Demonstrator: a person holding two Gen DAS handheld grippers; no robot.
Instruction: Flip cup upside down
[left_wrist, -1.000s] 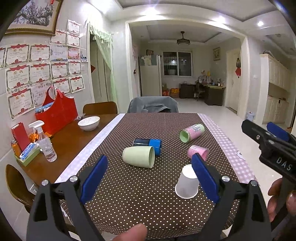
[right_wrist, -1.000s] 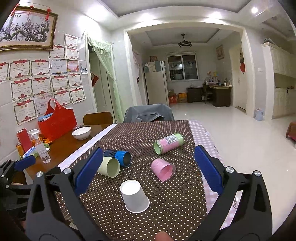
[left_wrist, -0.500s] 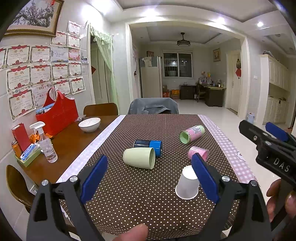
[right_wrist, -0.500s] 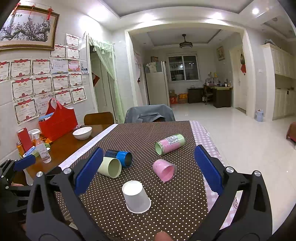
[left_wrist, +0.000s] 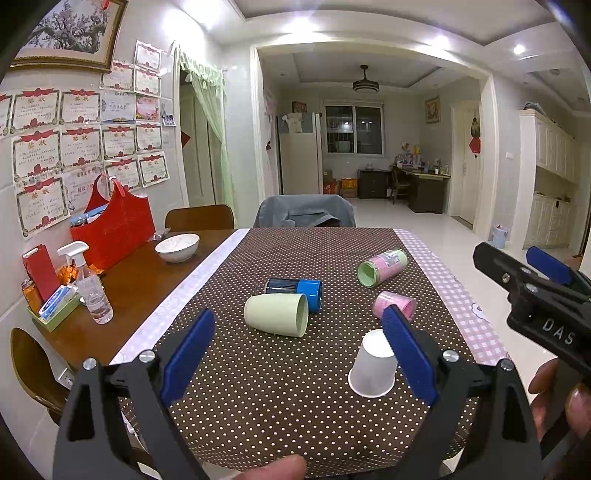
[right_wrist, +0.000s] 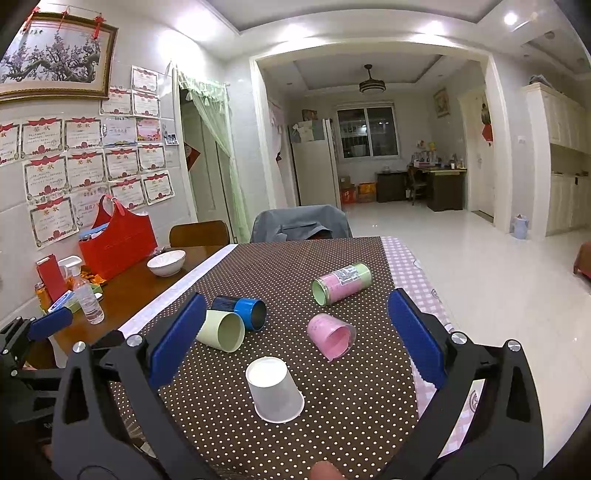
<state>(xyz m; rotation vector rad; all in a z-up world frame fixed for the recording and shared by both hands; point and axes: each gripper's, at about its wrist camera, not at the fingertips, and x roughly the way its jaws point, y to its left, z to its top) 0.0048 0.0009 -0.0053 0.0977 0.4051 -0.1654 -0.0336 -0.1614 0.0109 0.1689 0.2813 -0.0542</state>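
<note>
A white paper cup (left_wrist: 373, 363) (right_wrist: 274, 389) stands upside down near the front of the dotted brown tablecloth (left_wrist: 266, 387). A pale green cup (left_wrist: 276, 314) (right_wrist: 221, 329), a blue cup (left_wrist: 295, 292) (right_wrist: 242, 312), a pink cup (left_wrist: 397, 306) (right_wrist: 330, 338) and a pink-and-green can (left_wrist: 382, 262) (right_wrist: 341, 283) lie on their sides behind it. My left gripper (left_wrist: 295, 354) is open and empty, above the table's front. My right gripper (right_wrist: 295, 339) is open and empty, with the white cup low between its fingers; it also shows in the left wrist view (left_wrist: 532, 291).
A wooden table (left_wrist: 147, 280) at the left holds a white bowl (left_wrist: 177, 246), a red bag (left_wrist: 114, 229), a spray bottle (left_wrist: 90, 288) and a box of small items. Chairs stand at the far end and at the left. Tiled floor (right_wrist: 498, 295) lies to the right.
Both grippers have drifted slightly; the view has barely shifted. The cups have not moved. Both grippers stay open.
</note>
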